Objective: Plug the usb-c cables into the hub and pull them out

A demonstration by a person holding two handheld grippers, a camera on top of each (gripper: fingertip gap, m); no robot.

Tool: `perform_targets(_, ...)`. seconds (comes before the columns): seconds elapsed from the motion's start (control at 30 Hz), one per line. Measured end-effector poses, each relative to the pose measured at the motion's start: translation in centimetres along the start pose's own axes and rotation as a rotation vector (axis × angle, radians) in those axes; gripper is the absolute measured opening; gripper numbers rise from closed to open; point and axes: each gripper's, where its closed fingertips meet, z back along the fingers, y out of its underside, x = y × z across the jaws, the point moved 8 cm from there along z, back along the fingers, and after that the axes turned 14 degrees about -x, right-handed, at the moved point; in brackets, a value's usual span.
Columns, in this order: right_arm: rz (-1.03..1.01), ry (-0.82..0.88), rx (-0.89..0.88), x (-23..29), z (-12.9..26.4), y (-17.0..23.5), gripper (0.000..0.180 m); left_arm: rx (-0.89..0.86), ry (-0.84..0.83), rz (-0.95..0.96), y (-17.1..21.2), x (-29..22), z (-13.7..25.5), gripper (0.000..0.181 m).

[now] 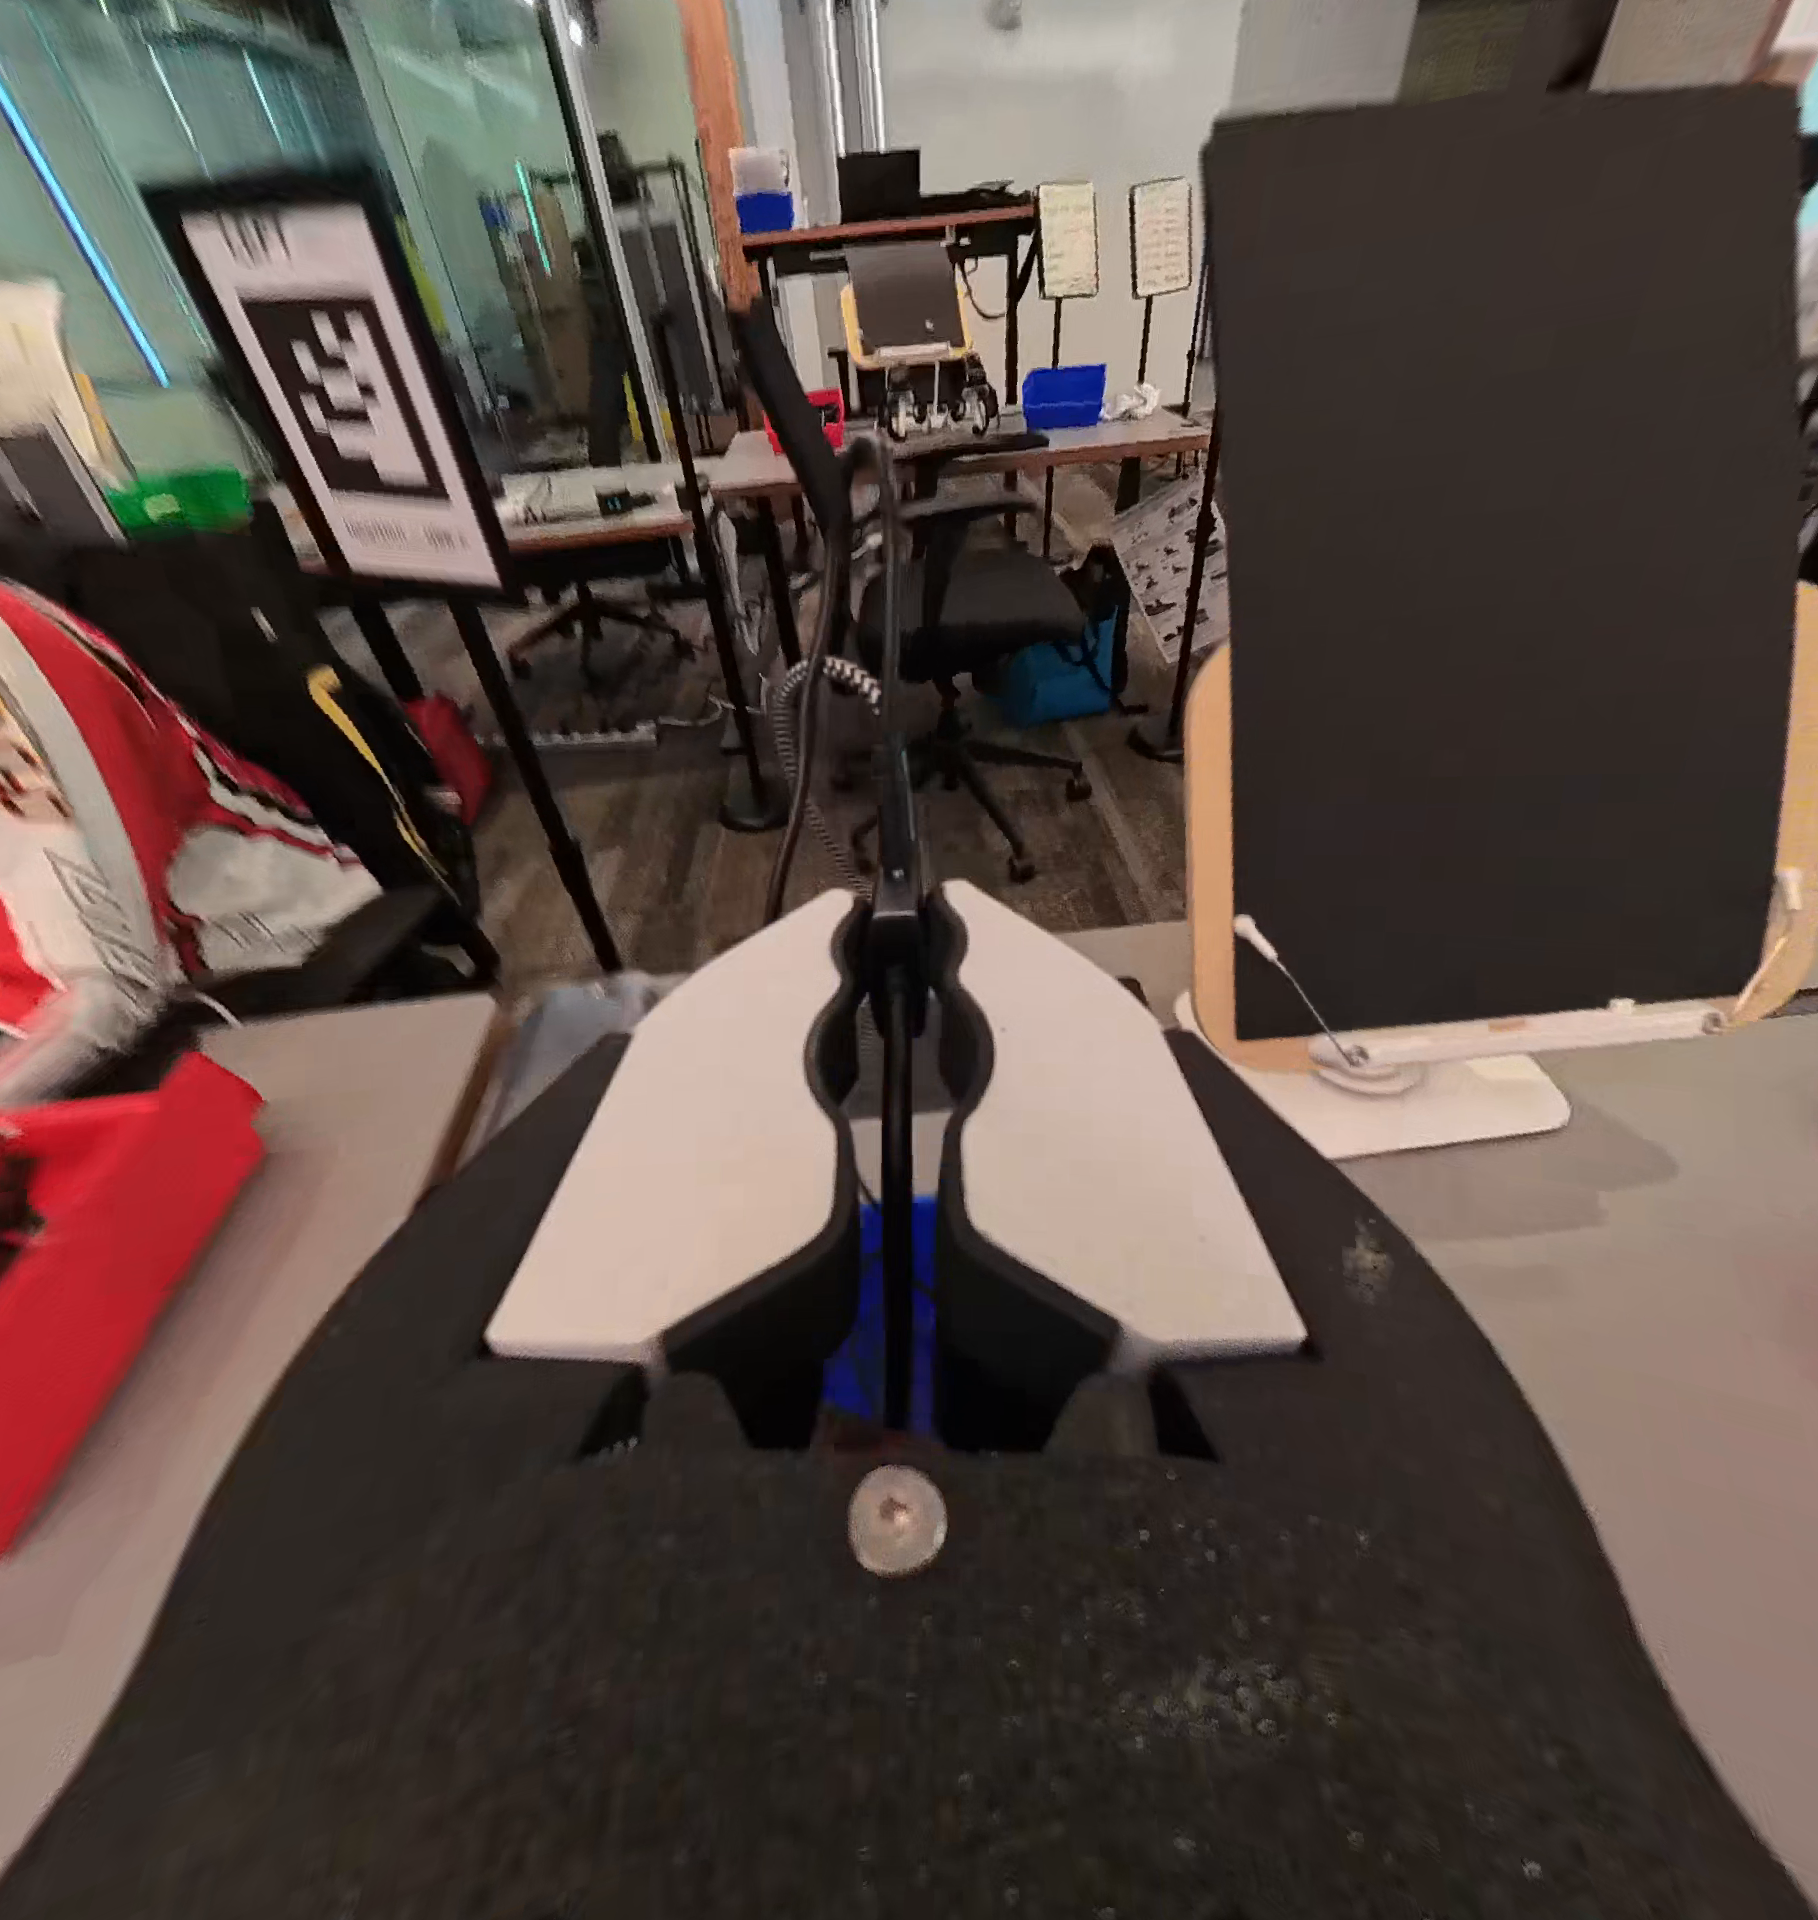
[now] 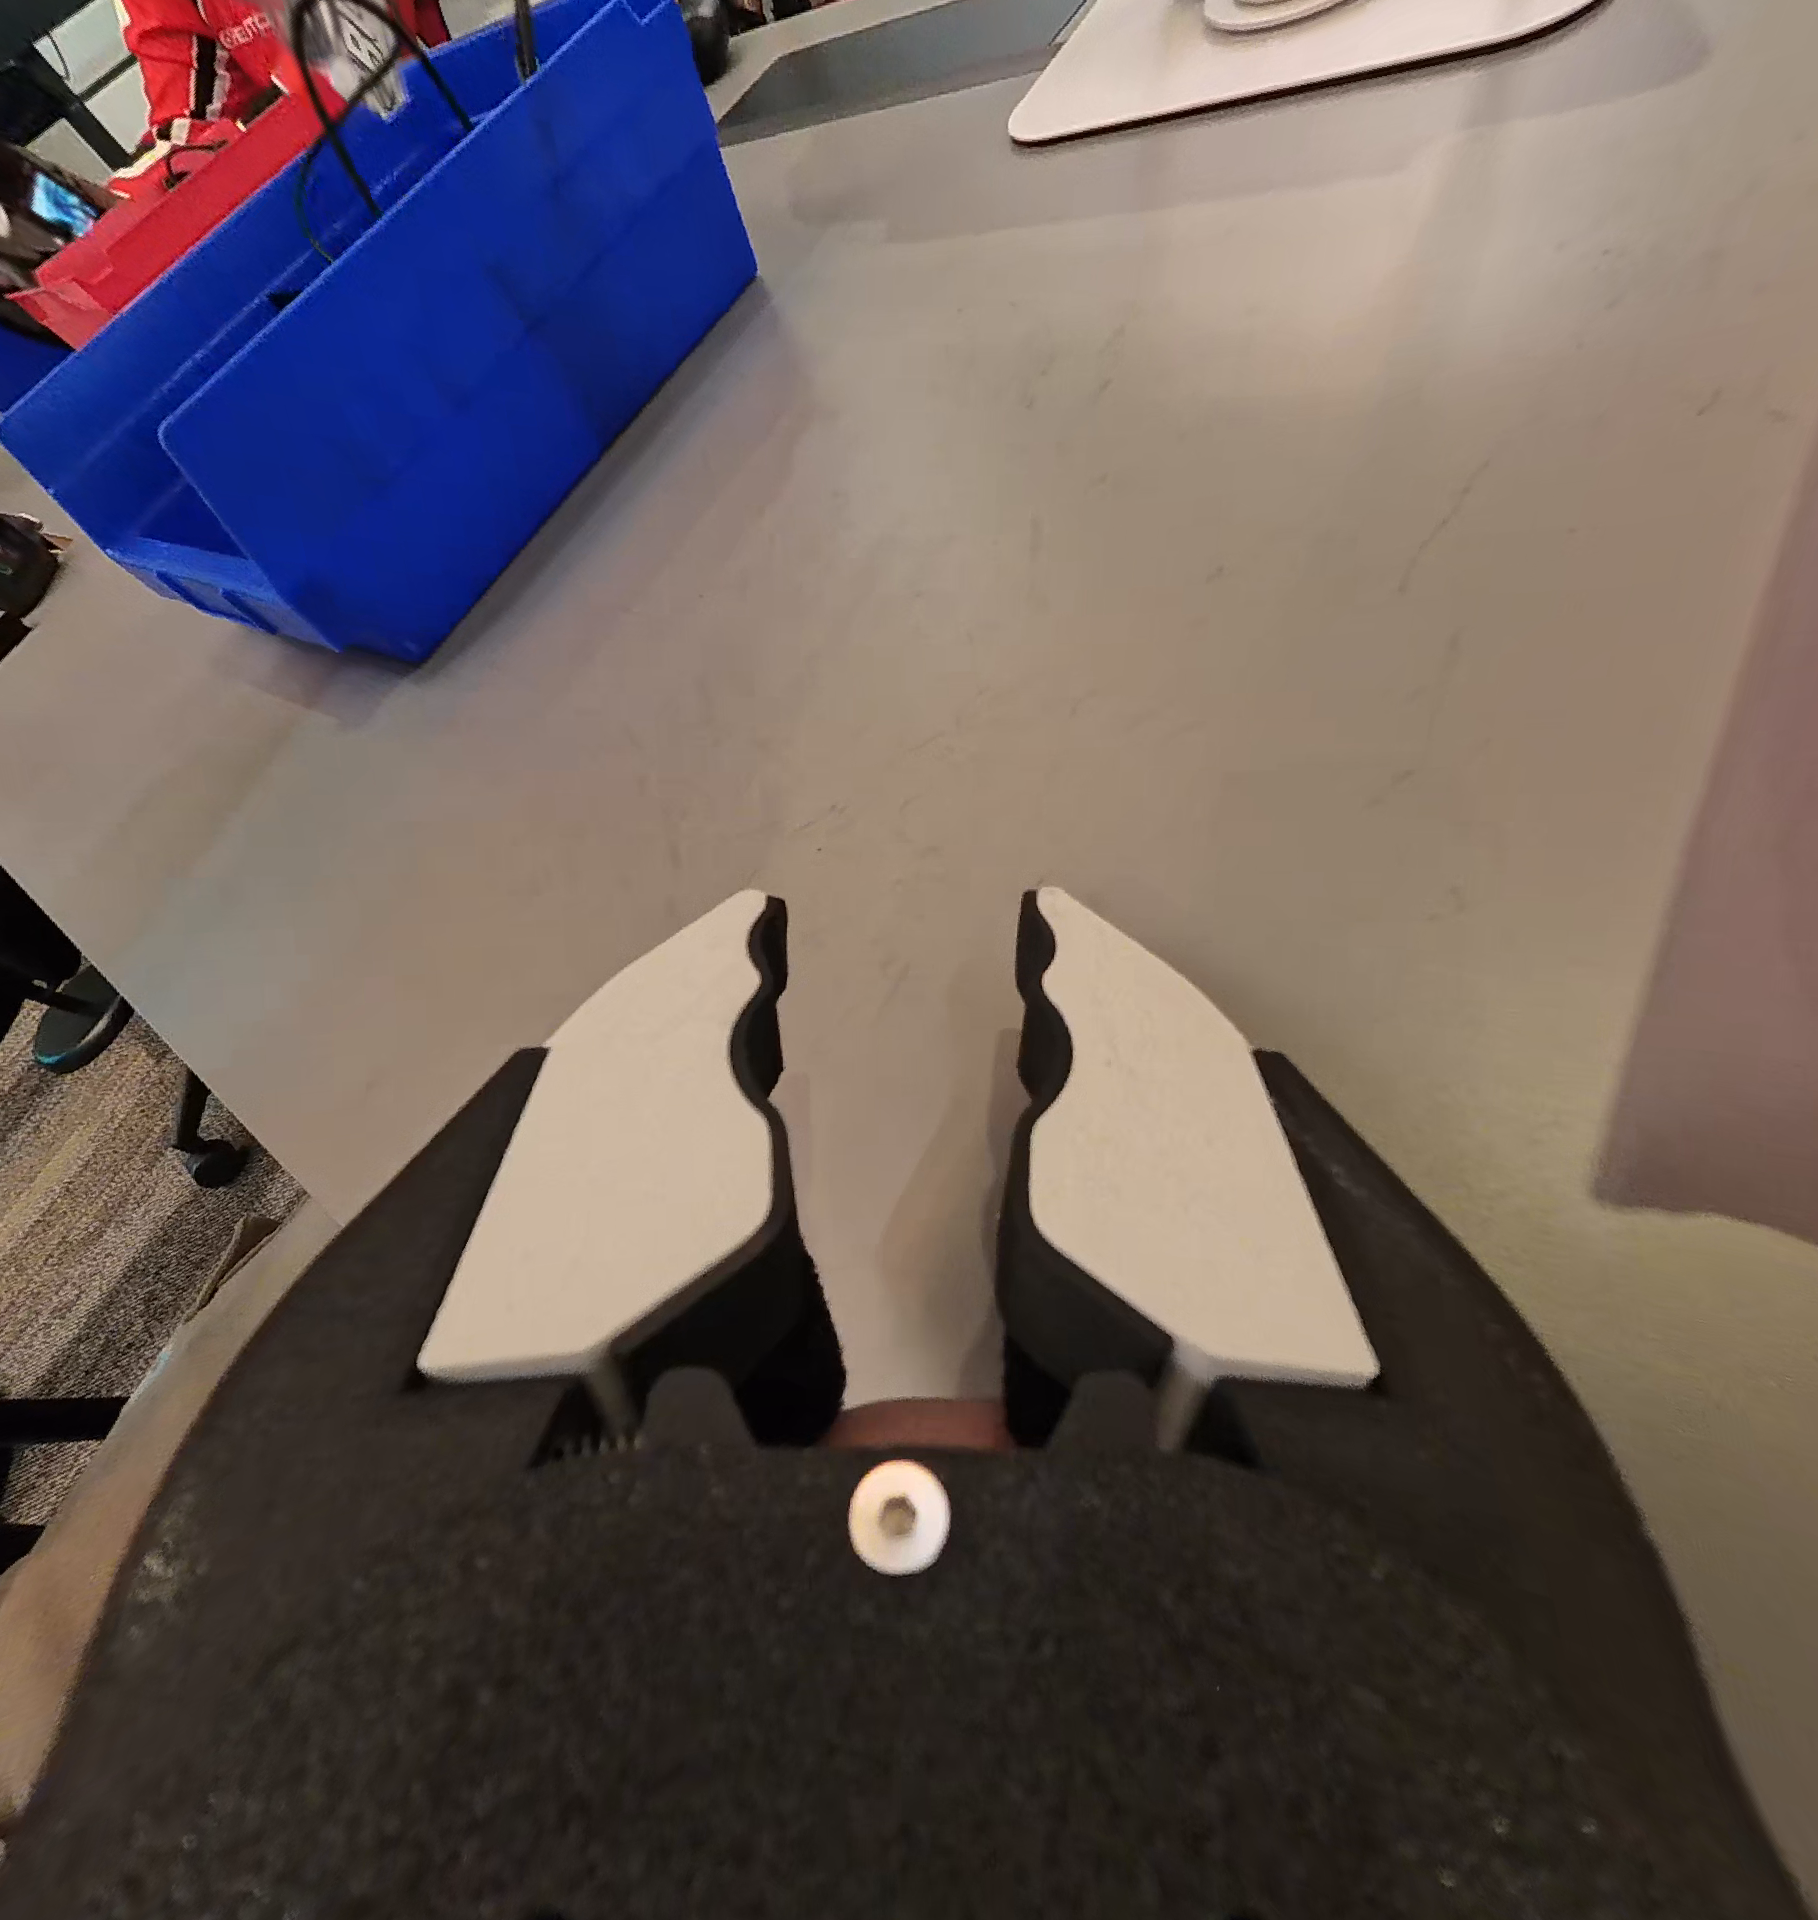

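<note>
In the left wrist view, the left tongs (image 1: pixel 897 920) are seen clenched on a black cable (image 1: pixel 894 1122), which is pinched between the 2 white fingers (image 1: pixel 718 1143) near their tips. The cable's plug (image 1: pixel 897 894) is held at the fingertips, and above it the cable is carried up the middle of the frame, where a braided black-and-white cable (image 1: pixel 832 675) is looped beside it. A patch of blue is glimpsed below the fingers, in the gap at their base. At the right of that frame, a dark panel on a white stand (image 1: pixel 1497 582) is set upright on the grey tabletop (image 1: pixel 1663 1351), and a red bin (image 1: pixel 74 1278) is seen at the left edge. A framed black-and-white marker sign (image 1: pixel 349 400) is seen at the upper left. In the right wrist view, the right tongs (image 2: pixel 900 920) are held released above the bare grey tabletop, with a clear gap between the fingers and nothing between them. At the upper left of that frame, a blue bin (image 2: pixel 437 343) is rested on the tabletop, well apart from the right tongs, with thin black cables (image 2: pixel 333 177) rising out of it. The hub cannot be made out in either view.
</note>
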Motion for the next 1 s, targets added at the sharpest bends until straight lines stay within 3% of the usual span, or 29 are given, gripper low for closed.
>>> perform_targets(0.17, -0.004, 0.003, 0.001, -0.2, 0.0, -0.1, 0.042, -0.086, 0.025, -0.077, -7.5, 0.0, 0.1, 0.010)
perform_targets(0.27, -0.009, 0.001, 0.003, -0.2, 0.0, 0.0, 0.042, -0.134, 0.132, -0.073, -10.5, -1.7, 1.0, 0.009)
perform_targets(0.43, 0.001, -0.004, -0.006, -0.2, 0.0, -0.1, 0.041, -0.186, 0.356, -0.143, -11.0, -7.8, 3.2, 0.009)
perform_targets(0.6, 0.013, 0.007, -0.014, -0.3, 0.1, -0.2, 0.041, -0.331, 0.387, -0.244, -13.1, -12.6, 5.2, 0.010)
perform_targets(1.0, 0.000, 0.015, -0.018, -0.9, 0.3, -0.4, 0.041, -0.576, 0.273, -0.339, -33.0, -14.3, 6.1, 0.009)
